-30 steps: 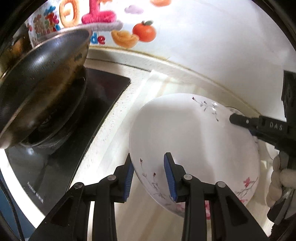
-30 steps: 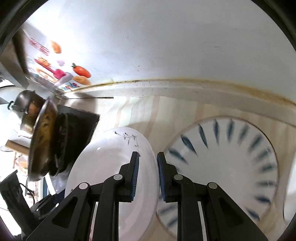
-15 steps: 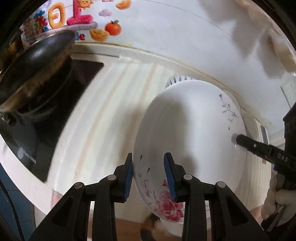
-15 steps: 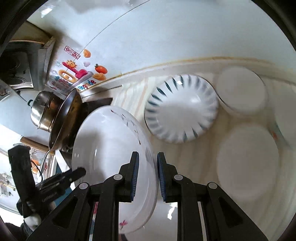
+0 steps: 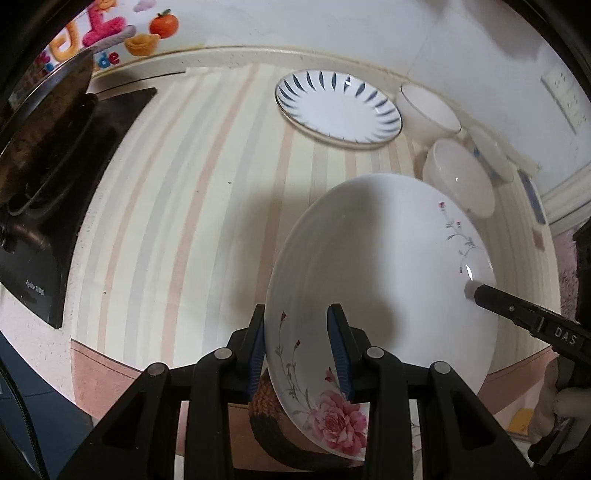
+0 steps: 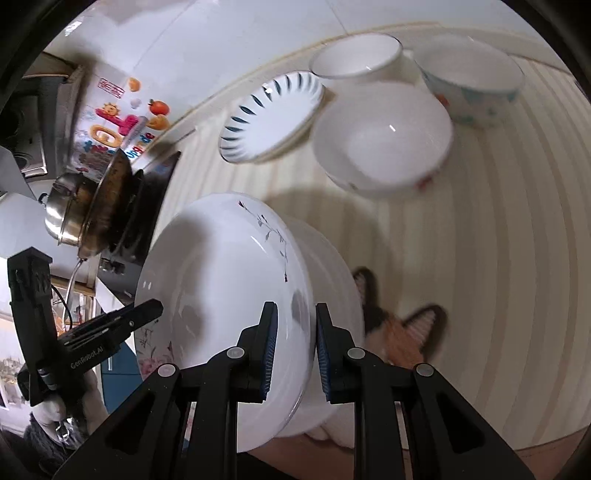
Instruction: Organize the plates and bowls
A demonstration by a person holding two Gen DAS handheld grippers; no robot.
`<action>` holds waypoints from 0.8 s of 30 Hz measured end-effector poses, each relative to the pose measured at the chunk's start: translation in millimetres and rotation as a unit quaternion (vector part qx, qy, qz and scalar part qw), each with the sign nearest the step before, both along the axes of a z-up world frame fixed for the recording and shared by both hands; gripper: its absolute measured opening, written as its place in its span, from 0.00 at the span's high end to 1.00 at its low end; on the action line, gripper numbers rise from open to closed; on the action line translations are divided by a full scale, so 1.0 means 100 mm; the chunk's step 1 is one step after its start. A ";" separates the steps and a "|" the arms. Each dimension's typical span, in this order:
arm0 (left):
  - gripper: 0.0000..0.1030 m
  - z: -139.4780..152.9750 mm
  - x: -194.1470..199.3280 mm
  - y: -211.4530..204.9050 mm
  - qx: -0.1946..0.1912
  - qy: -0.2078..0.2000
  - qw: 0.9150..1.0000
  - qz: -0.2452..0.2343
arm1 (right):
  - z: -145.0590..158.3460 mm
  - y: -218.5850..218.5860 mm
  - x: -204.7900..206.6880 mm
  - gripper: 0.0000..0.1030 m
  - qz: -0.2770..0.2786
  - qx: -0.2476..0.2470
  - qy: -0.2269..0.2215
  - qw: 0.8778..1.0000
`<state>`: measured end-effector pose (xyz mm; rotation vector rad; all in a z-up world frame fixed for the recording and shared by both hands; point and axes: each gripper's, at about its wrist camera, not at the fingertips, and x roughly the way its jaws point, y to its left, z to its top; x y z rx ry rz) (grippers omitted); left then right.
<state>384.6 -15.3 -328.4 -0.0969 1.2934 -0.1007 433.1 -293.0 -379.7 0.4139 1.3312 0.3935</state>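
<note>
A large white floral plate (image 5: 380,280) is held in the air above the striped counter by both grippers. My left gripper (image 5: 297,350) is shut on its near rim by the pink rose. My right gripper (image 6: 292,350) is shut on the opposite rim of the plate (image 6: 221,288); it shows in the left wrist view (image 5: 480,293) at the plate's right edge. A blue-leaf plate (image 5: 338,109) lies at the back of the counter. Two white bowls (image 5: 428,110) (image 5: 458,181) and a patterned bowl (image 6: 476,81) stand to its right.
A black stove (image 5: 62,192) with a dark wok (image 5: 40,110) is on the left, with a steel pot (image 6: 70,206) behind. A brown trivet (image 6: 399,332) lies under the held plate. The white wall (image 5: 332,29) runs along the back.
Both grippers have lifted the floral plate higher and drawn it back from the wall. The blue-leaf plate and the bowls now show beyond it.
</note>
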 end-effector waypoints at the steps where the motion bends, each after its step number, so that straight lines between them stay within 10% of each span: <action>1: 0.71 -0.03 0.01 -0.02 0.003 0.001 1.000 -0.003 | -0.04 -0.02 -0.03 0.79 -0.001 -0.001 0.002 1.000; 24: 0.71 -0.28 0.14 -0.24 0.065 0.014 0.997 -0.043 | -0.16 0.01 -0.06 0.79 0.002 -0.036 0.008 0.999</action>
